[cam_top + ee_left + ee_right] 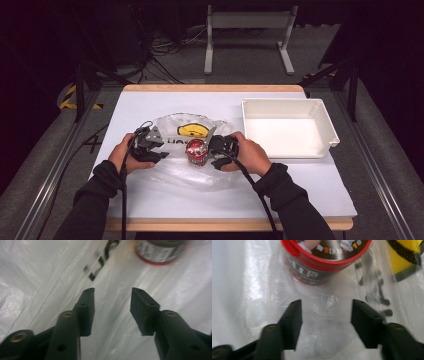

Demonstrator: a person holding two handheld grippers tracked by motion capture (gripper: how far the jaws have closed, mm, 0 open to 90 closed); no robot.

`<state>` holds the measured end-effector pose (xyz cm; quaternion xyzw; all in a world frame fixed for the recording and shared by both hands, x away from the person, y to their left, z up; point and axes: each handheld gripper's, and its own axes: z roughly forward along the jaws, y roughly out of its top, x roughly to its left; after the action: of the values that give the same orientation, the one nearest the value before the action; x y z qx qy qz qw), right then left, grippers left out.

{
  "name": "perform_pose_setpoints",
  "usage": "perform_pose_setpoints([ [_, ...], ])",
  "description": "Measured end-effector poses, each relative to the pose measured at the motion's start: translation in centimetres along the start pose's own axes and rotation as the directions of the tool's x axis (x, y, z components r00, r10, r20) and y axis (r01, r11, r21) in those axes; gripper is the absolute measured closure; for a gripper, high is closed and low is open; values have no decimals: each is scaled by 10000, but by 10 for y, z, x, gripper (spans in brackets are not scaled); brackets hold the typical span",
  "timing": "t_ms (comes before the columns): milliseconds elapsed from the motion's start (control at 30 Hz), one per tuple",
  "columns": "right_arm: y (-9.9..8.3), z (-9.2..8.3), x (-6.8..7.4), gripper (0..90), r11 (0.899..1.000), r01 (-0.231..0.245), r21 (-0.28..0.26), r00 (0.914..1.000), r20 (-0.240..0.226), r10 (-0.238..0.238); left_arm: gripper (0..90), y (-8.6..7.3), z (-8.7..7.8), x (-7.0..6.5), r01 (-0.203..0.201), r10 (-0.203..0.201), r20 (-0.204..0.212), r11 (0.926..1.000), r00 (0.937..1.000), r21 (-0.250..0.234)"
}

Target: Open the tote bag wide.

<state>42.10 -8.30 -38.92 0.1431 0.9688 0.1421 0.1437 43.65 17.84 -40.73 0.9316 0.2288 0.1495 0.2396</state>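
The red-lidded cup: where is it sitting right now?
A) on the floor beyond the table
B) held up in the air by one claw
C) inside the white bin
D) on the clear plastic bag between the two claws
D: the red-lidded cup stands on the clear plastic bag, between the left claw and right claw; the white bin holds nothing.

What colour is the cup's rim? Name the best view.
Red: the cup has a bright red rim around a dark printed lid, clearest in the right gripper view.
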Motion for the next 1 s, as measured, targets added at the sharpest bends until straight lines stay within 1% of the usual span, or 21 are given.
perform_pose_setpoints([
  [100,3,9,-6,328,9992,-158,365,9998,-81,161,471,-1,11,7,237,-232,-122,9986,9997,472],
  [167,4,14,-9,314,9983,-336,466,9994,-20,338,472,-2,15,9,269,-270,6,9973,9996,680],
  [200,4,16,-11,311,9983,-408,410,9991,-51,410,496,-2,15,9,269,-270,6,9973,9996,680],
  [233,5,18,-12,295,9972,-533,529,9986,9,533,515,-4,20,12,374,-346,-273,9934,9990,1088],
  [267,5,19,-12,292,9964,-556,637,9984,142,548,547,-6,20,14,424,-423,-39,9954,9991,854],
  [300,6,21,-13,289,9953,-584,769,9978,354,558,661,-8,19,15,400,-375,-263,9942,9989,995],
  [333,6,23,-14,275,9933,-609,984,9968,580,554,688,-9,19,16,422,-397,-271,9942,9988,991],
  [367,6,24,-15,266,9923,-620,1069,9956,765,540,735,-10,19,17,431,-397,-344,9935,9986,1055],
  [400,7,25,-16,247,9910,-705,1138,9933,993,592,755,-11,19,18,525,-491,-348,9933,9982,1027],
  [433,7,25,-16,247,9910,-705,1138,9933,993,592,769,-11,19,18,525,-491,-348,9933,9982,1027],
  [467,7,25,-17,240,9906,-714,1168,9923,1091,587,769,-11,19,19,631,-550,-721,9913,9959,1155],
  [500,7,25,-20,212,9906,-886,1038,9893,1246,754,763,-12,18,21,587,-465,-966,9901,9942,1275],
  [533,8,26,-22,177,9887,-990,1128,9871,1372,832,747,-14,18,23,680,-569,-946,9906,9939,1189],
  [600,7,31,-24,120,9828,-1094,1485,9839,1568,858,703,-17,17,26,913,-791,-1075,9894,9910,1132],
  [667,5,35,-26,109,9764,-1150,1827,9832,1613,856,651,-19,16,27,1030,-901,-1180,9888,9889,1084],
  [733,3,36,-31,83,9734,-1309,1880,9793,1774,974,633,-22,14,30,1062,-888,-1436,9872,9856,1187],
  [800,1,36,-33,91,9711,-1405,1930,9800,1664,1087,604,-26,12,33,1193,-981,-1599,9845,9823,1288],
  [833,0,37,-34,91,9690,-1481,1979,9774,1788,1128,591,-26,12,33,1193,-981,-1599,9845,9823,1288],
  [867,0,37,-34,91,9690,-1481,1979,9774,1788,1128,591,-30,10,35,1184,-961,-1599,9835,9825,1366],
  [900,-1,36,-35,101,9685,-1515,1978,9779,1729,1177,588,-32,9,37,1276,-1055,-1544,9818,9824,1406],
  [1000,-2,36,-35,106,9659,-1499,2111,9798,1628,1165,557,-38,5,40,1493,-1244,-1690,9783,9777,1440],
])
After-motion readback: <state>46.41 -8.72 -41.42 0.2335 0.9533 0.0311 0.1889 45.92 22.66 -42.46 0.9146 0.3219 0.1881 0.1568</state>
